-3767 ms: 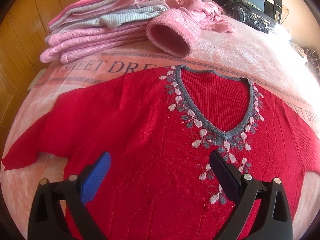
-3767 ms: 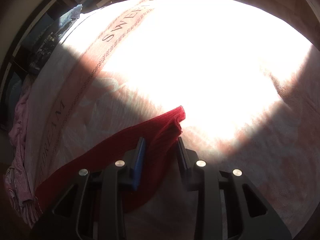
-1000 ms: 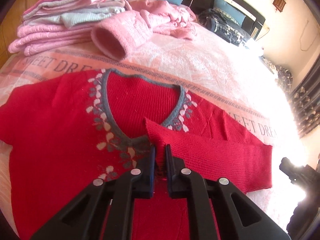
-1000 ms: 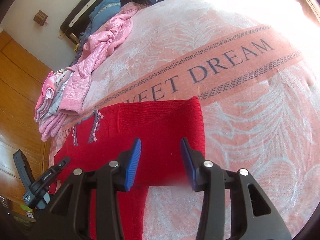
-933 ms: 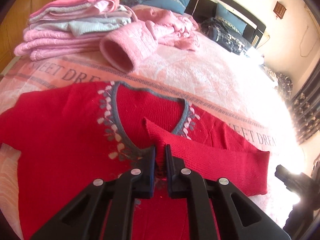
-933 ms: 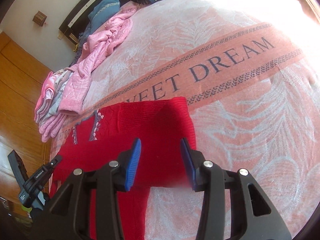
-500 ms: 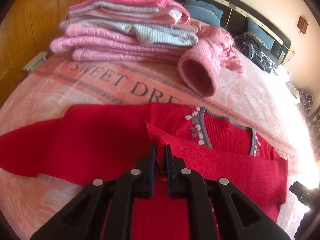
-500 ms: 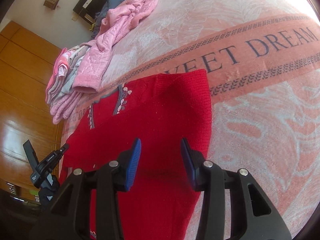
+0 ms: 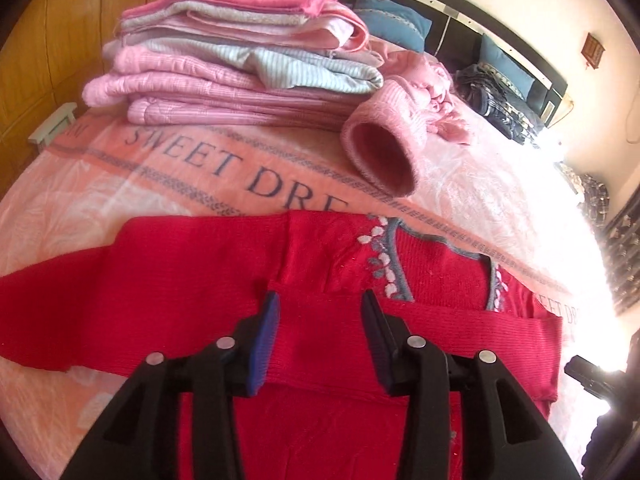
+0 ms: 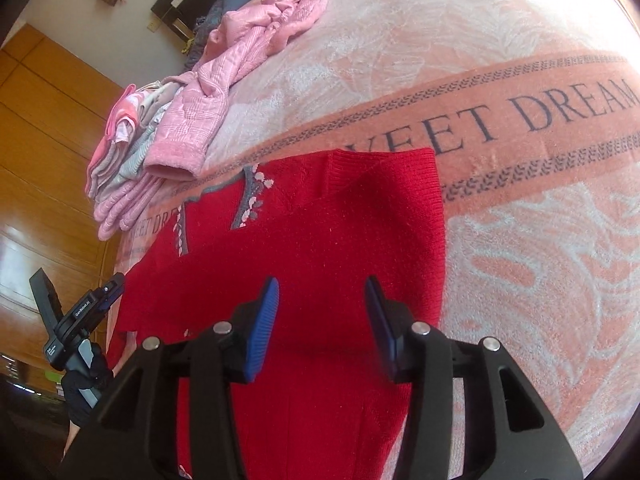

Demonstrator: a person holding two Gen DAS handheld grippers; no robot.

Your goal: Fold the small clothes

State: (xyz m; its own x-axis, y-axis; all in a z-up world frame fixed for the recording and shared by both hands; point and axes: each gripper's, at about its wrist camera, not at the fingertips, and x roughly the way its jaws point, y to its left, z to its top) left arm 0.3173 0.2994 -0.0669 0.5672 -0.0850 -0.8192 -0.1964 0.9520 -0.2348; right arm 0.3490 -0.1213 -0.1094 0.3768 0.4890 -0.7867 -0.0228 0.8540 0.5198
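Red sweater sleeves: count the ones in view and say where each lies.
2. One sleeve is folded across the red sweater chest; the other sleeve is spread flat on the bedspread, toward the left.

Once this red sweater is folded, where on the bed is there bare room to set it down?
Bare blanket lies right of the sweater, past its folded edge, and across the lettered band beyond. Left of the spread sleeve is a smaller free patch. Crowded: the far left corner, with the folded stack and the pink jacket trailing from it.
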